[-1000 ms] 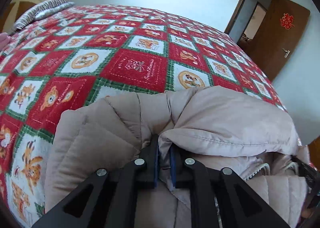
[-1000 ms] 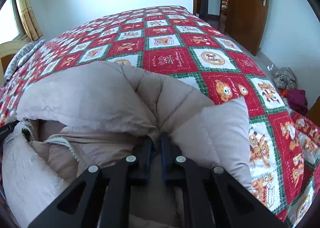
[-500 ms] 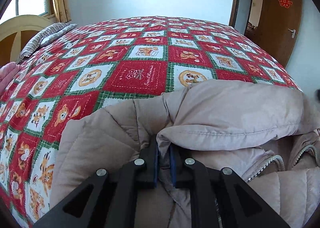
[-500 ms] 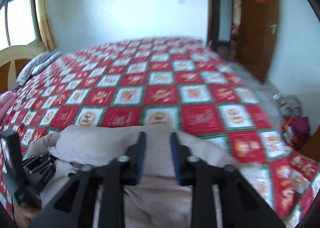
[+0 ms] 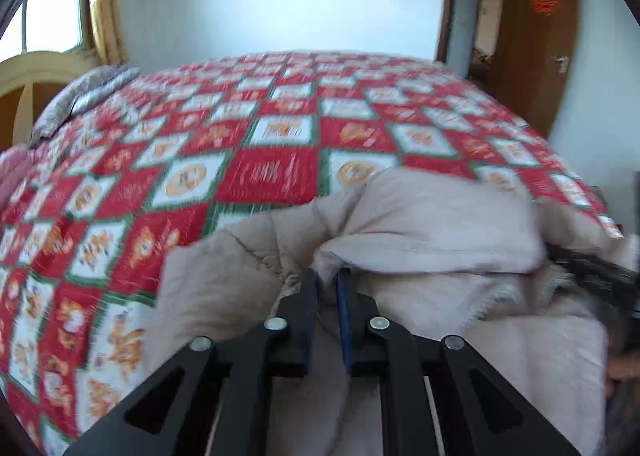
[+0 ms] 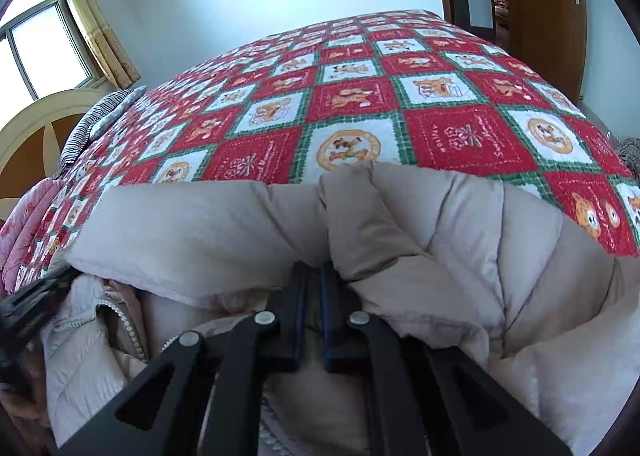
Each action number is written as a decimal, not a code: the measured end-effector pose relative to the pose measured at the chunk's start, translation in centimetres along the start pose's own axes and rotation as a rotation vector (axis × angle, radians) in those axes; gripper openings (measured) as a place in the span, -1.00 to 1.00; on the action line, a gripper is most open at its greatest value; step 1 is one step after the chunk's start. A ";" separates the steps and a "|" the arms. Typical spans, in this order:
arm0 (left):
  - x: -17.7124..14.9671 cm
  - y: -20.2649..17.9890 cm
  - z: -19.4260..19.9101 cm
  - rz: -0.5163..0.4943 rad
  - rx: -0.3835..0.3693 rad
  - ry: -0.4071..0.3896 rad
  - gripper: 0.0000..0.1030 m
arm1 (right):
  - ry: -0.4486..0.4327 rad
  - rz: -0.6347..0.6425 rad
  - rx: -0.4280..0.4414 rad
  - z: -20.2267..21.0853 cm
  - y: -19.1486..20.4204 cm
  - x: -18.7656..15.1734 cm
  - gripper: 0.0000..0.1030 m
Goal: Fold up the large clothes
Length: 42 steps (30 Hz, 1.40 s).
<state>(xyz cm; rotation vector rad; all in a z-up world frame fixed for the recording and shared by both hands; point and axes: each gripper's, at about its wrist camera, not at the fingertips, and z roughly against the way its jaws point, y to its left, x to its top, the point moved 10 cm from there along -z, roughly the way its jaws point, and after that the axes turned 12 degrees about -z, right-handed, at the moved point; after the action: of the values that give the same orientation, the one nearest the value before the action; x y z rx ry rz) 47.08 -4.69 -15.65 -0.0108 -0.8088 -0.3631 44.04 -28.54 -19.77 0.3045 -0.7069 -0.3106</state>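
Both grippers, left [image 5: 328, 288] and right [image 6: 314, 280], clamp the padded coat [image 6: 440, 224]; its bulk lies ahead, apparently spanning sideways between them.

Daylight coming in from the window [image 6: 44, 44] up-left of the fingers, left wrist view smearing with motion blur, fisheye edges darkening and bending.
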 end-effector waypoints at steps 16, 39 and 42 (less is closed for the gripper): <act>2.5 -4.8 -7.4 0.047 -0.058 0.072 -0.74 | -0.056 0.071 -0.083 -0.1 0.9 0.7 -0.88; 2.8 -6.0 -9.6 -0.135 0.123 0.124 -0.75 | -0.031 0.144 -0.199 -1.4 1.3 0.5 -0.88; 2.9 -6.1 -9.7 -0.134 0.118 0.120 -0.75 | -0.028 0.182 -0.244 -1.8 1.6 0.5 -0.87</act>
<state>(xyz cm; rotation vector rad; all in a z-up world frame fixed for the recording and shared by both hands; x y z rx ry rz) 53.81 -12.74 -21.07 0.1745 -0.7126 -0.4378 45.87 -26.94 -20.18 0.0037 -0.7112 -0.2248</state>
